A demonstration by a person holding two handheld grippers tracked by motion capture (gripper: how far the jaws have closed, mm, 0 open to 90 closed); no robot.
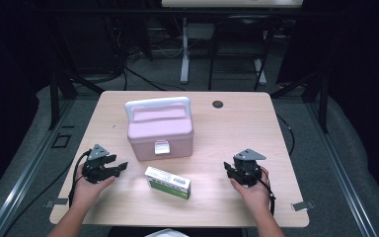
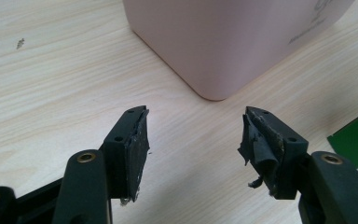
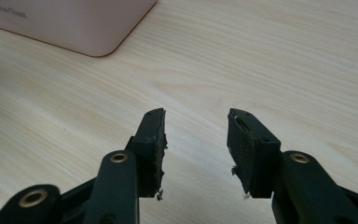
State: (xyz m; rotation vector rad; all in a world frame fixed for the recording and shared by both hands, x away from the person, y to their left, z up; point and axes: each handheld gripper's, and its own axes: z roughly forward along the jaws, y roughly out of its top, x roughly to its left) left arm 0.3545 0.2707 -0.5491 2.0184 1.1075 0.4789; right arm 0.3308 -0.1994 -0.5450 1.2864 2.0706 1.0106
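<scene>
A pink lidded box [image 1: 160, 131] with a white handle and a front latch stands shut in the middle of the wooden table [image 1: 256, 123]. In front of it lies a green and white carton [image 1: 168, 182]. My left gripper [image 1: 120, 166] rests on the table left of the carton, open, with nothing between its jaws; its own view has the pink box's corner [image 2: 223, 42] ahead and the green carton's edge [image 2: 356, 140] at the right. My right gripper [image 1: 227, 168] sits at the right of the table, open and empty, with the pink box's corner [image 3: 70, 23] at the upper left.
A small dark round cap [image 1: 217, 104] sits in the tabletop near the far edge. Beyond the table stand black frames, desk legs and cables on a grey floor. Bare wood lies between the carton and the right gripper.
</scene>
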